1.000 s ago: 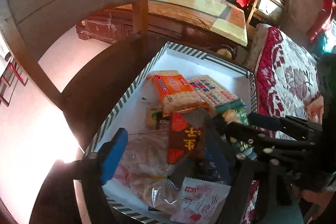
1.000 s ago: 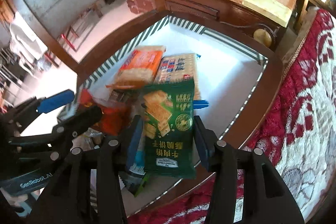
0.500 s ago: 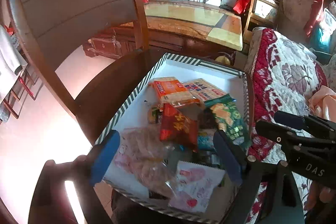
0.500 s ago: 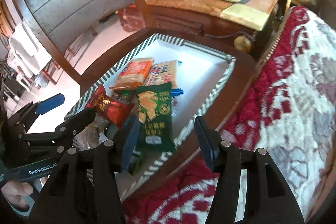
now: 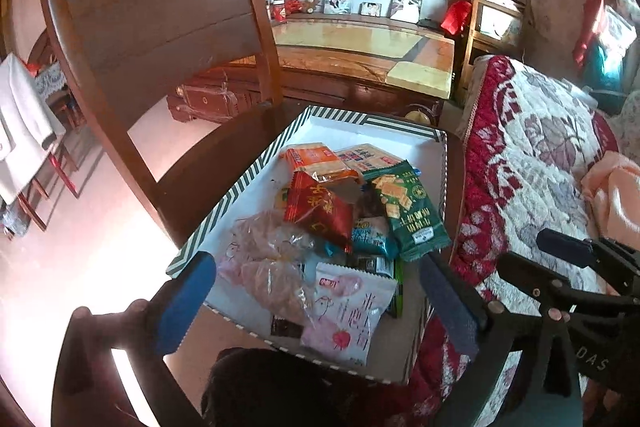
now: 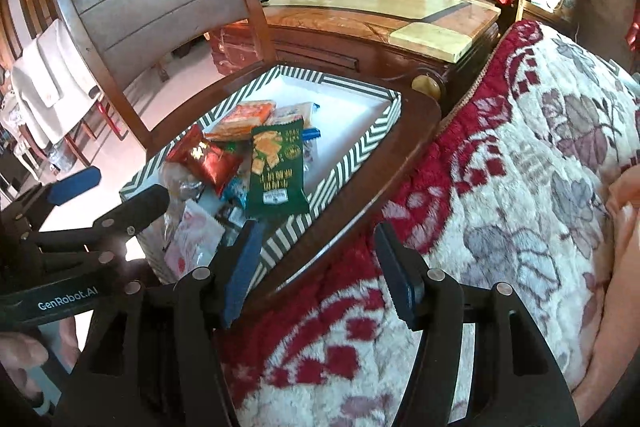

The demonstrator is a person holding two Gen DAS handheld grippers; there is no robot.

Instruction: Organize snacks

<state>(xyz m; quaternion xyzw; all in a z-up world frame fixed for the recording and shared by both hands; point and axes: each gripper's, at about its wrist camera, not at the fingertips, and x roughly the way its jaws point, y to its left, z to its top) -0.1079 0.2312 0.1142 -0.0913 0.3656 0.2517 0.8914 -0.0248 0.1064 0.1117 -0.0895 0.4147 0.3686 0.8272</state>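
Sitting on a dark wooden chair seat [image 5: 224, 163], with the striped tray [image 5: 256, 171] as the landmark for everything here. Going left to right across that tray: lying at its near left, a clear plastic bag of pale pink snacks [image 5: 272, 267], likely soft, crinkly and slippery, best pinched at the bunched film rather than over the contents. Resting just right of it and toward the tray's middle, a red foil packet [image 5: 316, 211], looking light and puffed, probably slick, so taking it by the sealed edge seems safest. Leaning at the tray's near edge, a white and pink pouch [image 5: 344, 311], flat and light, easy to nip at its top seam. Lying at the far middle, an orange cracker pack [image 5: 316, 159] and beside it a blue and white cracker pack [image 5: 368, 155], both stiffer but with brittle contents, so squeezing gently across the narrow sides. Lying along the tray's right side, partly over smaller wrappers, a green cracker packet [image 5: 408, 211], likewise fragile inside. Hovering over the tray's near end, the left gripper [image 5: 320, 307], jaws opening wide, clamping nothing. Hanging off the tray's right, over the red floral blanket [image 6: 520, 155], the right gripper [image 6: 320, 271], jaws opening too, with nothing between them.
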